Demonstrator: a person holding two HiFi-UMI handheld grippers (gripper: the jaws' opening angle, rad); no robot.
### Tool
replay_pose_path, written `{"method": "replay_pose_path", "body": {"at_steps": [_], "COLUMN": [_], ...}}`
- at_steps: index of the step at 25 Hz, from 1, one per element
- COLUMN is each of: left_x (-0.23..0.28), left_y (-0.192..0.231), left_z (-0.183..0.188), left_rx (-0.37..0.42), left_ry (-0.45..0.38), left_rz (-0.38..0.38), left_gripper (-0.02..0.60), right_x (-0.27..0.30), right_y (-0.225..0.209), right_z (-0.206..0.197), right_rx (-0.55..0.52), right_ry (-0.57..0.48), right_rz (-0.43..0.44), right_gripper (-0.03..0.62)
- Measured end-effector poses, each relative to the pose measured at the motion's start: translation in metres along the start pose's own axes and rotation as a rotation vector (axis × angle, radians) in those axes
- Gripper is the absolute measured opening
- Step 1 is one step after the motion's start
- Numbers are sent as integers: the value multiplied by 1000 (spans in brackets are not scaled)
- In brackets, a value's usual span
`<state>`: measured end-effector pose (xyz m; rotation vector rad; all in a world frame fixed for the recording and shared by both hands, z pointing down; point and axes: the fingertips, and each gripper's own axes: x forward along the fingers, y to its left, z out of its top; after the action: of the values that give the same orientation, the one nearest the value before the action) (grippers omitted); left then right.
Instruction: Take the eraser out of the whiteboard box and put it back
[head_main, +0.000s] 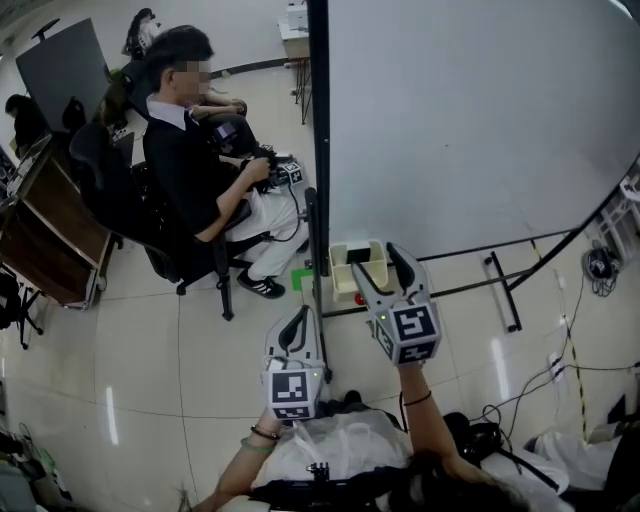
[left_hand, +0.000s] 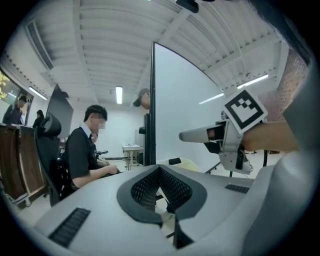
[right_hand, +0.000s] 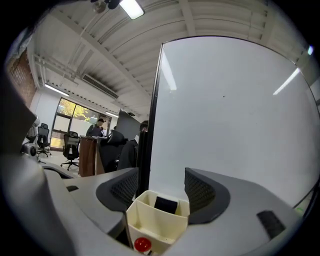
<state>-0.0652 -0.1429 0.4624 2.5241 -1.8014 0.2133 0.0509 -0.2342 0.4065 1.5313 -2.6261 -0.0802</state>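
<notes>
A cream whiteboard box (head_main: 343, 281) hangs at the lower left corner of the whiteboard (head_main: 470, 120). In the right gripper view the box (right_hand: 150, 225) holds a black eraser (right_hand: 165, 204) upright in its back compartment and a red round thing (right_hand: 142, 244) in front. My right gripper (right_hand: 160, 187) is open, one jaw at each side of the box's back, neither pad touching the eraser. From the head view that gripper (head_main: 374, 264) hovers right over the box. My left gripper (head_main: 297, 325) hangs lower left of the box, shut and empty (left_hand: 160, 170).
A seated person (head_main: 190, 170) in a black office chair is close on the left of the whiteboard's black post (head_main: 319, 150). Stand legs (head_main: 505, 290) and cables (head_main: 600, 265) lie on the floor at right. A wooden desk (head_main: 50, 240) is at far left.
</notes>
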Motion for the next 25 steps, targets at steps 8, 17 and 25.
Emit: {"method": "replay_pose_path", "body": {"at_steps": [8, 17, 25], "left_x": [8, 8, 3], "left_y": [-15, -12, -8], "left_z": [0, 1, 2], "left_rx": [-1, -4, -3], "left_ry": [-3, -3, -6], "left_rz": [-40, -35, -23], "left_gripper": [3, 3, 2], "right_x": [-38, -36, -36], "right_y": [18, 30, 28], "right_z": [-32, -36, -32], "right_rx": [-15, -28, -33], "right_ry": [122, 137, 131], "right_rz": [-40, -29, -38], "right_gripper": [276, 249, 249]}}
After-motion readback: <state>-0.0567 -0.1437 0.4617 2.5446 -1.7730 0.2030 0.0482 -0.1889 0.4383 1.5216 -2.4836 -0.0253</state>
